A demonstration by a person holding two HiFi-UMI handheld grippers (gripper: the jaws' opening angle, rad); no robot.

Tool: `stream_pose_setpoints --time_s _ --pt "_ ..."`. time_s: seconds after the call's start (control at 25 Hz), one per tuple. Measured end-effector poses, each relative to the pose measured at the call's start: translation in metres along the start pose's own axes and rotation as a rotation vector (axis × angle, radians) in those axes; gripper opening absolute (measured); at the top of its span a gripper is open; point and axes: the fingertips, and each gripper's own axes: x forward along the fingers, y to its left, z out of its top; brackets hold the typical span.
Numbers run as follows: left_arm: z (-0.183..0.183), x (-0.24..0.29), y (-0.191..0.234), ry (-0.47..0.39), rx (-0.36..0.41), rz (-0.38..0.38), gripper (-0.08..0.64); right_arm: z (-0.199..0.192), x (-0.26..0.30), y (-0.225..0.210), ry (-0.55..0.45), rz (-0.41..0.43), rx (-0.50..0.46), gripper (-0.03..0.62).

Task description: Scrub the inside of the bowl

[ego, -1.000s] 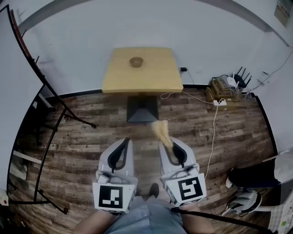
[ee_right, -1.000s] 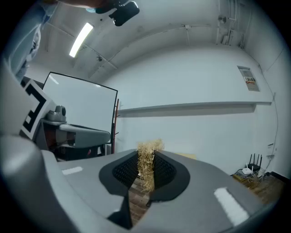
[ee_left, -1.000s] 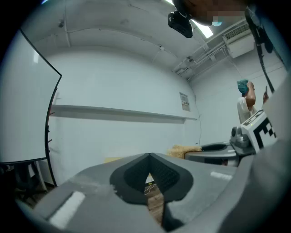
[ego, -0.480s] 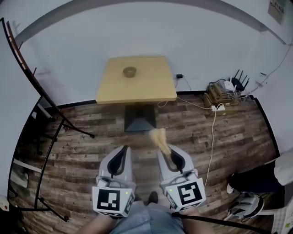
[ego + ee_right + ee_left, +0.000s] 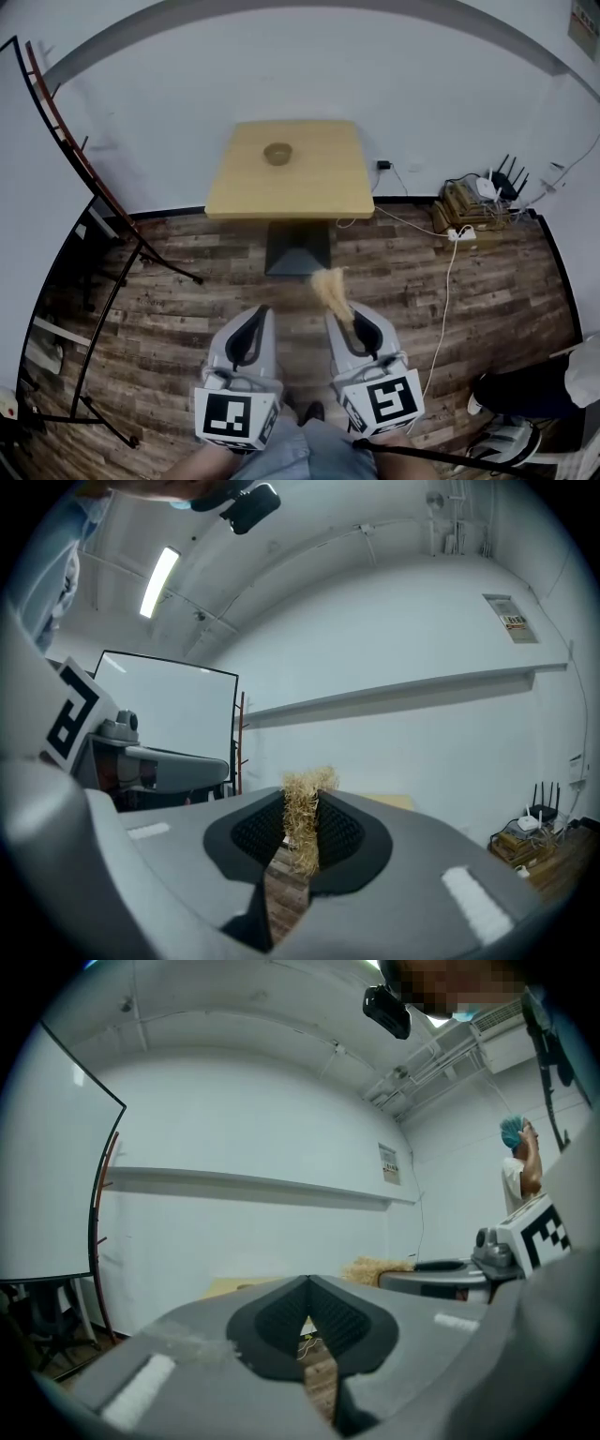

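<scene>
A small brown bowl (image 5: 277, 153) sits on the far half of a square wooden table (image 5: 319, 192), well ahead of both grippers. My right gripper (image 5: 339, 309) is shut on a tuft of straw-coloured scrubbing fibre (image 5: 329, 284), which sticks out past its tips; the fibre (image 5: 302, 816) fills the gap between the pads in the right gripper view. My left gripper (image 5: 250, 319) hangs beside it, its jaws closed together with nothing between them, as the left gripper view (image 5: 307, 1290) confirms. Both are held low over the wood floor, far short of the table.
The table stands on a dark pedestal base (image 5: 297, 248) against a white wall. A whiteboard on a metal stand (image 5: 89, 272) is at the left. Cables, a power strip and a router (image 5: 483, 197) lie on the floor at the right. Another person's shoe (image 5: 511, 436) shows at lower right.
The view has shifted slightly; the table and bowl sit a little nearer the middle of the frame. Both grippers keep their pose, the right still holding the fibre.
</scene>
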Motion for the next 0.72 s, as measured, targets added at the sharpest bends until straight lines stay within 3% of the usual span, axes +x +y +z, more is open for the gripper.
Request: stream_pose_setpoints --time_s 0.44,0.72 --pt "-0.029 0.056 0.056 0.069 -0.061 0.032 0.020 -0.033 0.075 -0.013 0.094 0.019 0.026 0.069" --pt "-0.017 0.110 0.116 0.052 -0.048 0.021 0.020 -0.029 0.150 -0.019 0.113 0.006 0.018 0.069"
